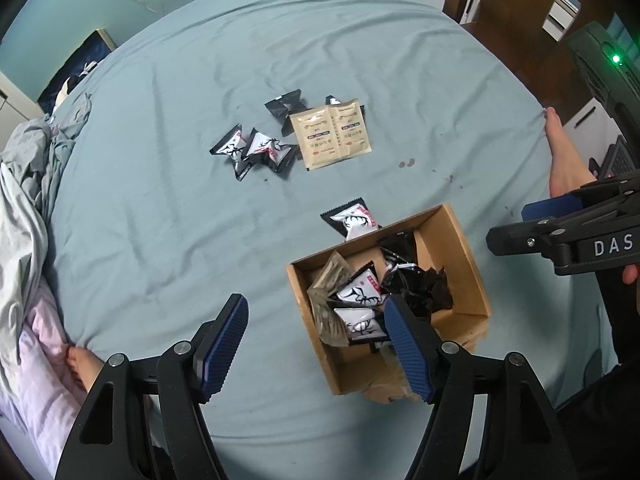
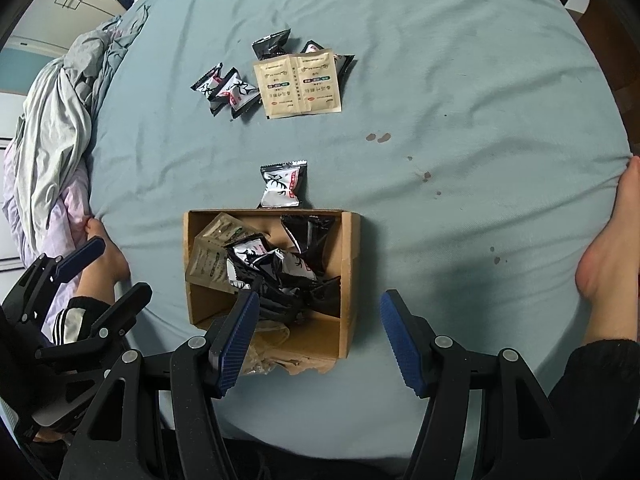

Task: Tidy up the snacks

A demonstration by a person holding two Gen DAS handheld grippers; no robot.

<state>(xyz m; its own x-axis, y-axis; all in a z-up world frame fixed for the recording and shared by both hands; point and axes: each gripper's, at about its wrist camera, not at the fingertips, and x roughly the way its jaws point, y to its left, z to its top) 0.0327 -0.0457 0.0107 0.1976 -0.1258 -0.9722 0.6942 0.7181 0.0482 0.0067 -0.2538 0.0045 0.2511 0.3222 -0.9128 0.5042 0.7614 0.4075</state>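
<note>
Now both grippers are held open and empty above the bed (image 2: pixel 440 80); left gripper (image 1: pixel 316 344), right gripper (image 2: pixel 316 336); many snack packs are piled in the box (image 2: pixel 348 280); one pack (image 2: pixel 284 184) lies just behind it; more packs (image 2: pixel 298 80) lie farther away.

1. Pale teal bed sheet (image 2: pixel 440 80), dark-spotted.
2. Plain brown cardboard box (image 2: pixel 352 264).
3. Black-and-white snack packets (image 2: pixel 284 186), antler-patterned, red-labelled.
4. Beige sachets (image 2: pixel 298 82).
5. Ribbed blue pads (image 1: pixel 224 344).

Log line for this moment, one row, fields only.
left tool: open, empty | right tool: open, empty | cardboard box: part filled with packets | lone packet: beside box, on sheet | loose pile: farther back
</note>
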